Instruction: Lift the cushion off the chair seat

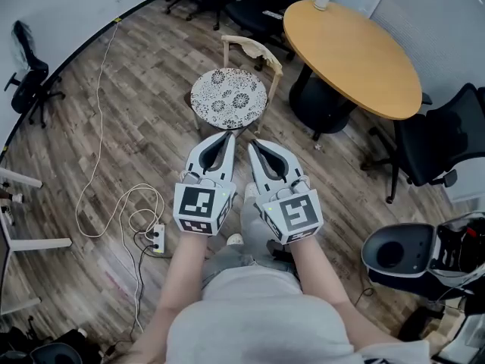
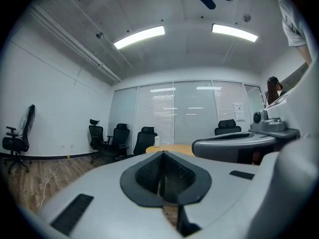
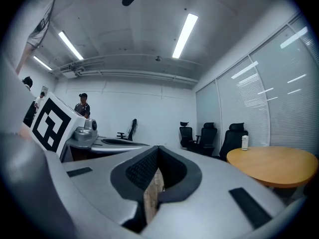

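Overhead, head view: you hold both tongs level and side by side in front of your body, the left tongs (image 1: pixel 228 135) and right tongs (image 1: pixel 253 144) aimed at the chair (image 1: pixel 254 50).
Cushion, head view: the round, floral-print cushion (image 1: pixel 228 98) lies flat on the chair seat, just beyond the two tips and untouched by either.
Surroundings, head view: a round wooden desk (image 1: pixel 356 51) stands to the chair's right, on plank flooring.
Left gripper view: your left tongs (image 2: pixel 162 183) are clenched, pad against pad, with nothing between them. Office chairs (image 2: pixel 119 139) line the far wall. The cushion does not show.
Right gripper view: your right tongs (image 3: pixel 155 183) are drawn together too, with only a sliver of floor showing behind the tips. They are empty.
Handling, a judgement: the cushion looks thin, soft and light, and likely to droop if you pinch it at one edge.
Hold, a judgement: release both tongs first, then take the rim at its left and right sides and lift both sides evenly.
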